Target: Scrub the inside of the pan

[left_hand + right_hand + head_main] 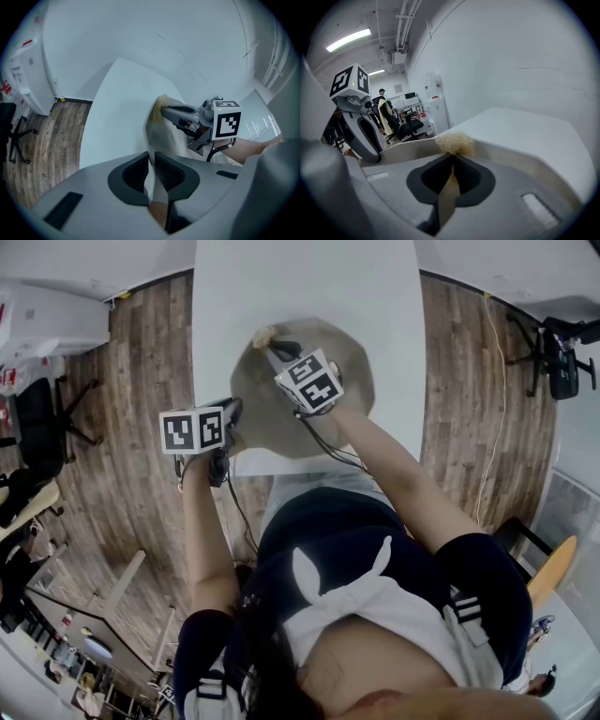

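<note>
Wood-plank flooring [112,446] surrounds a plain white desk [281,287] that stands by a white wall. Office chairs [401,126] stand further off under strip lights. At the desk's near end sits the pan [347,362], shallow and beige. The left hand-held gripper [151,164] is clamped on the pan's near rim, most likely to brace it against sliding while the inside is worked. The right hand-held gripper [452,161] reaches in over the pan. It is closed on a thin flat handle whose fuzzy scrubber [454,142] head sits at the far inner wall, close to the rim, so scrubbing there seems under way.
</note>
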Tool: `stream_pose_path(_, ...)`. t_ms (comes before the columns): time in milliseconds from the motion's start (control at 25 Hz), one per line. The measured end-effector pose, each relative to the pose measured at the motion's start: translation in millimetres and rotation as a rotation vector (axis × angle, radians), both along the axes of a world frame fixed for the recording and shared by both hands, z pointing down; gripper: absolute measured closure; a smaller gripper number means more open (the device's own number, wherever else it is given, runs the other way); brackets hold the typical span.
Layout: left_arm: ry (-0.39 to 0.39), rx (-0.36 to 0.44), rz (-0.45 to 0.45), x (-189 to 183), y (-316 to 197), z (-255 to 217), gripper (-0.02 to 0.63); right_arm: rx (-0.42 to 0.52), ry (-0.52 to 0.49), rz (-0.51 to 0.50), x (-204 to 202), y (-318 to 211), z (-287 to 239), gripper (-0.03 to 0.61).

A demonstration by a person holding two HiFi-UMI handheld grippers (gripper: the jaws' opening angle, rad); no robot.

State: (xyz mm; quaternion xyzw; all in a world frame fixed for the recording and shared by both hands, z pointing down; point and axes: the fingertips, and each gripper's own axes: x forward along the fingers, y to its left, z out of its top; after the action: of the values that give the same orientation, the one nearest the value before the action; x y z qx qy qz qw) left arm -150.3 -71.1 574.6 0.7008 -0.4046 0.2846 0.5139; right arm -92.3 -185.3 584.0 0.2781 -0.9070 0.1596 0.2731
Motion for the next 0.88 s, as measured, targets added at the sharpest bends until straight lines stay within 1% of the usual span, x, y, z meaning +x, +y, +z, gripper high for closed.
stream_pose_path(120,-0.001,0.002,-0.005,0.8,0.6,-0.6,0.568,0.013,0.014,0.052,8.1,-4.6,-4.0,0.566)
stream_pose_path(240,0.001,0.005,-0.010,0.2,1.8,-0.1,0.568,0.019,0.039,0.126,21.7,-10.5,-1.9,0.566)
stream_pose_path(440,0.001,0.008,-0.016,-0.5,1.9,-1.1,0.568,0.007,0.051,0.231,45.3,-19.7,-1.8,0.566)
stream_pose_path(600,-0.004,0.009,-0.018,-0.4,4.8,-0.8,0.568,0.001,0.058,0.293,60.0,-22.4,0.5,0.566)
stream_pose_path(880,-0.005,0.013,-0.027,-0.2,5.8,-1.8,0.568,-0.007,0.108,0.388,79.7,-24.7,-2.4,0.566)
